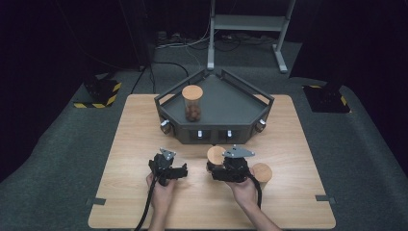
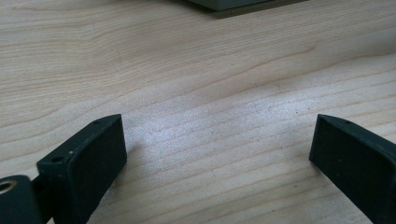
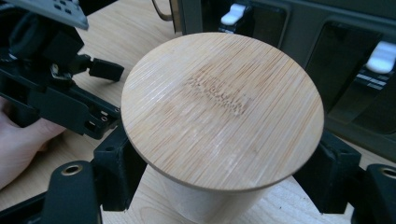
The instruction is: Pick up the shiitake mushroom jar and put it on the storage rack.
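Here, right claw point(image 3: 219, 186) clamped on jar point(image 3: 224, 109).

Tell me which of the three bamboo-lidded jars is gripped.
The jar in the right gripper, just before the grey tray; another jar stands in that tray, the third beside the right hand.

On the tabletop point(image 1: 144, 202), a walled tray point(image 1: 226, 103) sits at 12 o'clock, toward the far edge. Inside it, at its 9 o'clock side, stands 1 lidded jar point(image 1: 193, 102) with small round pieces in the bottom. Just before the tray's front wall, near the tabletop's centre, the right tongs point(image 1: 214, 162) grip a second lidded jar point(image 1: 216, 155) below its lid. A loose lid point(image 1: 262, 172) lies at 4 o'clock from that jar, beside the right hand point(image 1: 244, 186). The left tongs point(image 1: 169, 169) sit at 9 o'clock from the held jar, apart from it, jaws spread over bare tabletop.
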Action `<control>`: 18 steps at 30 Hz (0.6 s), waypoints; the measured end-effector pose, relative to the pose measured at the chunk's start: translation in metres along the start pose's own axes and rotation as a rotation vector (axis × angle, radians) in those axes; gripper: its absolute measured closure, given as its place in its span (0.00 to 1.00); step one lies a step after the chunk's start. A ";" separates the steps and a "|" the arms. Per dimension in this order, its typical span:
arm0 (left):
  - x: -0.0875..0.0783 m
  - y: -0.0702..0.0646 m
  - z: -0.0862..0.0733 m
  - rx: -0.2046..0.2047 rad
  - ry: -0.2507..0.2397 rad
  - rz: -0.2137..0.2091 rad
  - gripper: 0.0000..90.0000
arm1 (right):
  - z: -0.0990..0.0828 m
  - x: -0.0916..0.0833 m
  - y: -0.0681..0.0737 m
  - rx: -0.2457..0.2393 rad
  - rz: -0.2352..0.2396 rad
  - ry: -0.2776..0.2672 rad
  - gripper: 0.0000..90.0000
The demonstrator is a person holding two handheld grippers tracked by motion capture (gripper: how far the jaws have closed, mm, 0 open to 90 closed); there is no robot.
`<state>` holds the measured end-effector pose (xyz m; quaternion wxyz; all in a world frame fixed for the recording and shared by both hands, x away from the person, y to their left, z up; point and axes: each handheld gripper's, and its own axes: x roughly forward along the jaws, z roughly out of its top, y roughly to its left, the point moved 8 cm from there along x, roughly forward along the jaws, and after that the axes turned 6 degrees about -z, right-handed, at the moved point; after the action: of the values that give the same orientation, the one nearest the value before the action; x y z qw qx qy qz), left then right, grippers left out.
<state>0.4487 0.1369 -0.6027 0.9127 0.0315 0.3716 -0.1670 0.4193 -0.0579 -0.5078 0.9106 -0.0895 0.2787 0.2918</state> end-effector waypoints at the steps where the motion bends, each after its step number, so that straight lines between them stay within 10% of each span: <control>1: 0.000 0.000 0.000 0.000 0.000 0.000 0.04 | 0.002 -0.002 -0.001 0.002 0.002 -0.001 0.29; 18: 0.000 0.000 0.000 0.000 0.000 0.000 0.04 | 0.028 -0.017 -0.014 0.013 0.012 -0.026 0.29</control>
<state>0.4487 0.1369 -0.6027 0.9127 0.0313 0.3716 -0.1670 0.4286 -0.0686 -0.4750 0.9130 -0.0779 0.2692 0.2965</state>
